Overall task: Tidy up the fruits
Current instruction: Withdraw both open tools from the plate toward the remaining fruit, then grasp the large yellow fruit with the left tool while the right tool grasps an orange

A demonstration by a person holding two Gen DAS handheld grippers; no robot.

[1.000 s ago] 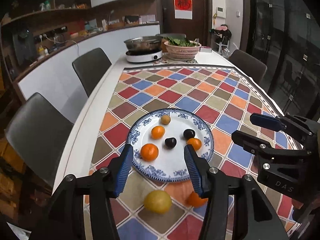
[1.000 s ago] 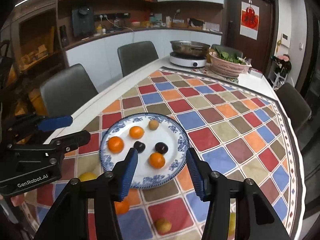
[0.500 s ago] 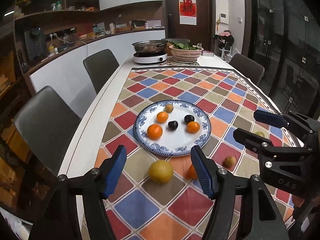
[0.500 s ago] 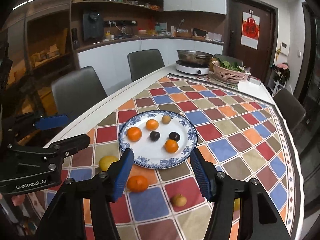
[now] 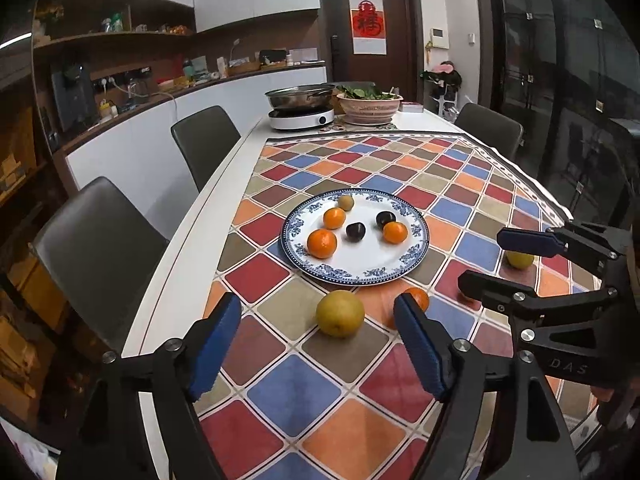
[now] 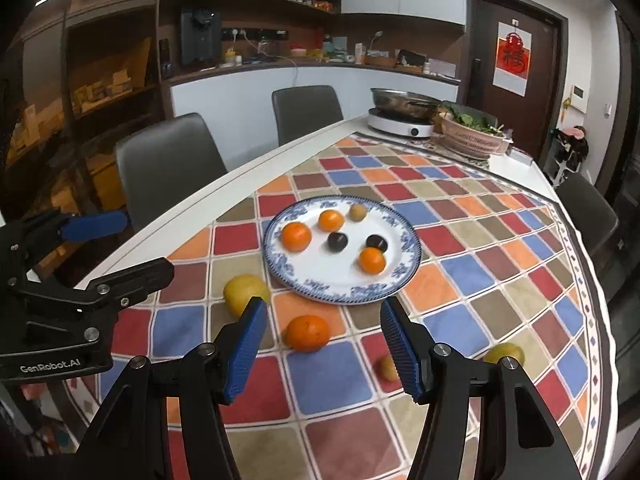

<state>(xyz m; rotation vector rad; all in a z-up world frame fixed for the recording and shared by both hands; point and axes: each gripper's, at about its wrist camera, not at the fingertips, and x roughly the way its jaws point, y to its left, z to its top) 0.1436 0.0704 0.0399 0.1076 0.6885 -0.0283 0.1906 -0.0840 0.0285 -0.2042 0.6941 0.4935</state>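
Observation:
A blue-and-white plate (image 5: 400,268) (image 6: 316,280) on the chequered tablecloth holds several small fruits: oranges, two dark plums and a small tan fruit. Off the plate lie a yellow pear (image 5: 340,313) (image 6: 245,289), an orange (image 6: 307,333) (image 5: 418,297), a small tan fruit (image 6: 387,368) and a yellow fruit (image 6: 505,353) (image 5: 519,259). My left gripper (image 5: 318,346) is open and empty, just short of the pear. My right gripper (image 6: 323,346) is open and empty, with the loose orange between its fingers. Each gripper shows in the other's view, the right one (image 5: 496,258) and the left one (image 6: 136,242).
A hotpot pan on a white cooker (image 5: 301,109) and a basket of greens (image 5: 370,105) stand at the table's far end. Grey chairs (image 5: 100,248) line the left side, another (image 6: 586,216) is on the right. The table's left edge (image 5: 172,280) is near the left gripper.
Both grippers have pulled back from above the plate toward the near end of the table, still open. The loose fruits in front of the plate have come into view.

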